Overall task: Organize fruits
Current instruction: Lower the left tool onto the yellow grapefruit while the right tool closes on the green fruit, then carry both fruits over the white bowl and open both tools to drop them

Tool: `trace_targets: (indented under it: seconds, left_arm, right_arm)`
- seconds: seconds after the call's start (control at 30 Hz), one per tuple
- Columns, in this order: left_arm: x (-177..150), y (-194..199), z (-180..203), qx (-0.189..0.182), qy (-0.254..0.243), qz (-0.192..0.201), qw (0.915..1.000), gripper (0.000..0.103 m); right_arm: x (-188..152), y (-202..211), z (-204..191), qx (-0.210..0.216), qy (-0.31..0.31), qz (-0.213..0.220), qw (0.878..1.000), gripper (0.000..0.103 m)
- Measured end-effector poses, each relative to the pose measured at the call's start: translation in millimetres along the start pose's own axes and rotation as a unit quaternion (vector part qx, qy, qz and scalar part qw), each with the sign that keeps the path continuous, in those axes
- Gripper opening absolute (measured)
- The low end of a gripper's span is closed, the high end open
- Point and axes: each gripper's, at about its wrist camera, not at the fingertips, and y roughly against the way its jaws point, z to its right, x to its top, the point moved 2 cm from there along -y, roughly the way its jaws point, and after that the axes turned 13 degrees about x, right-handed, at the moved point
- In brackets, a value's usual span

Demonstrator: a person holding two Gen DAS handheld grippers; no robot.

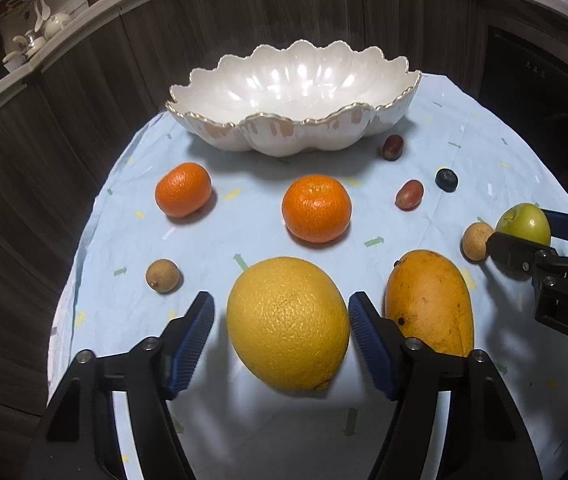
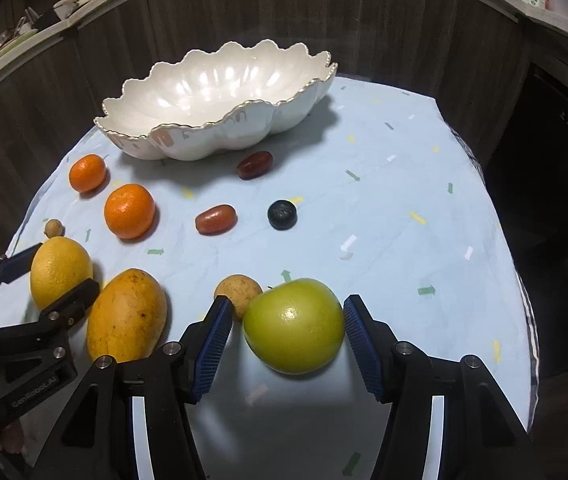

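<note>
A big yellow citrus (image 1: 287, 324) rests on the pale blue cloth between the fingers of my left gripper (image 1: 280, 316). The right pad is at its skin, while a gap shows beside the left pad, so the jaws stand open around it. A green apple (image 2: 293, 326) sits between the fingers of my right gripper (image 2: 285, 320), with a gap on its left side; this gripper is open too. A mango (image 1: 429, 300) lies between the two fruits. The white scalloped bowl (image 1: 295, 136) stands empty at the back.
Two mandarins (image 1: 183, 189) (image 1: 316, 208), two red grapes (image 1: 393, 147) (image 1: 409, 195), a blueberry (image 1: 446, 179) and two small brown longans (image 1: 162, 275) (image 1: 475, 241) lie on the cloth (image 2: 383, 208). Dark wooden cabinet fronts (image 1: 64, 140) rise behind the table.
</note>
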Motion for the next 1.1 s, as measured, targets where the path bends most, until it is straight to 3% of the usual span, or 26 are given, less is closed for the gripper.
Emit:
trace_targets:
  seconds: [0.13, 0.23, 0.7, 1.1]
  left_arm:
    - [-2, -4, 1, -0.009, 0.002, -0.008, 0.9999, 0.056]
    - [-3, -3, 3, -0.007, 0.001, -0.008, 0.9999, 0.056]
    - [1, 7, 0, -0.017, 0.007, -0.002, 0.9998, 0.055]
    - [26, 23, -13, -0.013, 0.020, 0.016, 0.9996, 0.055]
  right_arm:
    - [1, 0, -1, 0.001, 0.000, 0.001, 1.000, 0.057]
    - [0, 2, 1, -0.002, -0.001, 0.002, 1.000, 0.051]
    - [5, 15, -5, 0.006, 0.005, 0.014, 1.000, 0.050]
    - [36, 34, -9, 0.013, 0.011, 0.041, 0.999, 0.050]
